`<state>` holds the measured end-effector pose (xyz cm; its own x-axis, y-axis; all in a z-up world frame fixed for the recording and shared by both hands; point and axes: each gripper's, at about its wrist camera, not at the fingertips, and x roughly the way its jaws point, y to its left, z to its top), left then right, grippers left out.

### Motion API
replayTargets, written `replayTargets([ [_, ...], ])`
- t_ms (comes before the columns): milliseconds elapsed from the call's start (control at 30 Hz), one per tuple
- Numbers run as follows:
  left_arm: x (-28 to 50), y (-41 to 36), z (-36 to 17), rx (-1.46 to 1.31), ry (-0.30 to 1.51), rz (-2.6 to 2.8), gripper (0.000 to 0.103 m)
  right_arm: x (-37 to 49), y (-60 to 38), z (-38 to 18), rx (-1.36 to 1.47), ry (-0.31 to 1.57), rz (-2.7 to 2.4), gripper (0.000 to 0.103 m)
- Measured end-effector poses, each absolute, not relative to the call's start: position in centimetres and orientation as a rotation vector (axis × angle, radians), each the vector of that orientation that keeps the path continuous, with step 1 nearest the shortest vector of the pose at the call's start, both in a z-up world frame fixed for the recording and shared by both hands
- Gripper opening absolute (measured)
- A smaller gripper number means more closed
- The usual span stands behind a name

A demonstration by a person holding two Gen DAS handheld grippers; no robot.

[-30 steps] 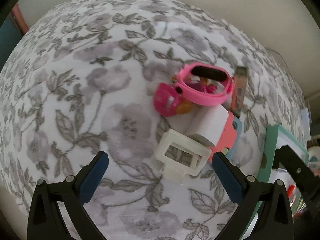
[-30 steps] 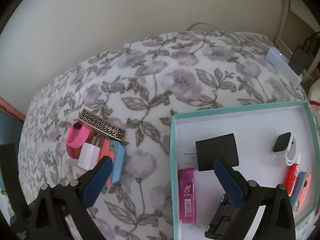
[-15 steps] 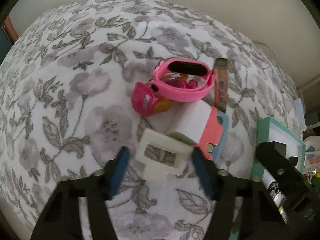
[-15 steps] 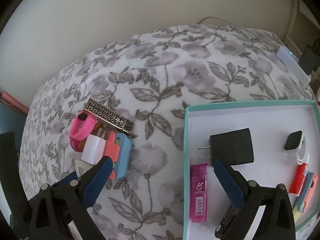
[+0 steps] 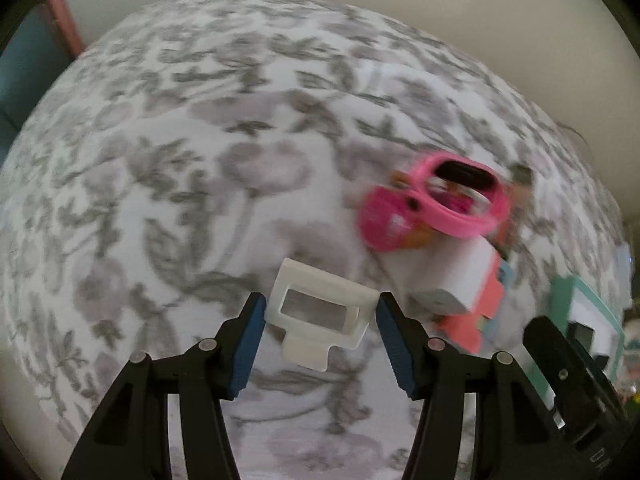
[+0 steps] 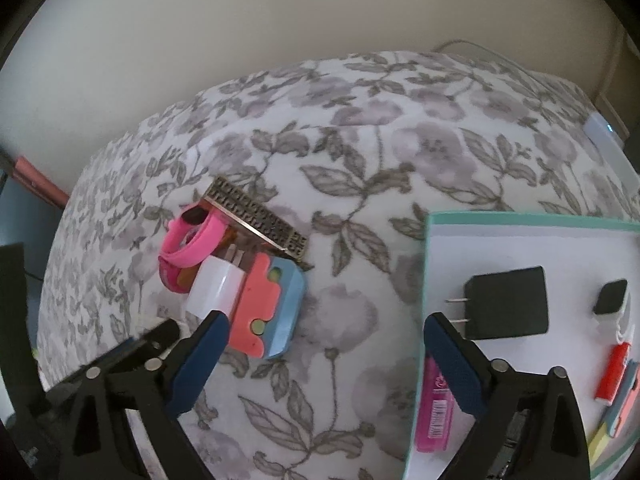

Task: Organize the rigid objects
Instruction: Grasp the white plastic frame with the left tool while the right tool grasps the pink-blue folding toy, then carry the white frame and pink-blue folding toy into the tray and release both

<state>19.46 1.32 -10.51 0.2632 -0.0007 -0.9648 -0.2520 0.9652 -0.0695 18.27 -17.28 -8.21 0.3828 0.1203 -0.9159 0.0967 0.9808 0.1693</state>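
Left wrist view: my left gripper [image 5: 320,310] is clamped on the white plastic frame [image 5: 318,310], blue pads touching both its ends. The frame sits over the floral bedspread [image 5: 180,200]; I cannot tell if it is lifted or resting. Beyond the frame, to its right: white charger cube [image 5: 460,280], coral-and-blue block [image 5: 486,300], pink watch band [image 5: 460,200]. All blurred. Teal box [image 5: 560,292] farther right of the frame.

Right wrist view: my right gripper [image 6: 324,364] hangs wide open, holding nothing, over the bedspread just left of the teal box's [image 6: 426,280] rim. Inside the box: black charger [image 6: 506,304], pink lighter [image 6: 434,404], small black cube [image 6: 610,296], red tube [image 6: 612,374]. Left of the box, well apart: the pile with a patterned gold bar [image 6: 260,216] on its far side.
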Motion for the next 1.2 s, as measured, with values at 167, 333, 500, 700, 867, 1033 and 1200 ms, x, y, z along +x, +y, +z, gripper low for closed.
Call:
replayTargets([
  [167,19.3,3.1,-10.1,-0.266,1.273,0.245,0.059,18.7,-15.2,-9.0,0.137,1.199,0.051,0.091],
  [333,19.2,4.2,-9.6,-0.299,1.260,0.266,0.059,19.3,-13.9,-10.0,0.060,1.207,0.050,0.089],
  [500,19.1,4.9,-9.5,-0.326,1.260,0.276,0.059,20.2,-13.3,-11.1,0.078,1.226,0.057,0.088],
  [700,19.0,5.0,-9.6,-0.331,1.266,0.274,0.059,21.1,-11.8,-11.9,0.045,1.237,0.045,0.080],
  [867,19.1,5.0,-10.0,-0.338,1.278,0.276,0.059,21.3,-11.5,-12.1,0.002,1.226,0.004,0.050],
  [1033,19.2,4.8,-9.9,-0.339,1.281,0.270,0.059,20.8,-12.1,-12.0,0.021,1.246,0.002,0.047],
  [1200,19.2,4.4,-9.4,-0.327,1.272,0.259,0.059,19.6,-12.1,-12.0,0.013,1.257,0.008,0.047],
])
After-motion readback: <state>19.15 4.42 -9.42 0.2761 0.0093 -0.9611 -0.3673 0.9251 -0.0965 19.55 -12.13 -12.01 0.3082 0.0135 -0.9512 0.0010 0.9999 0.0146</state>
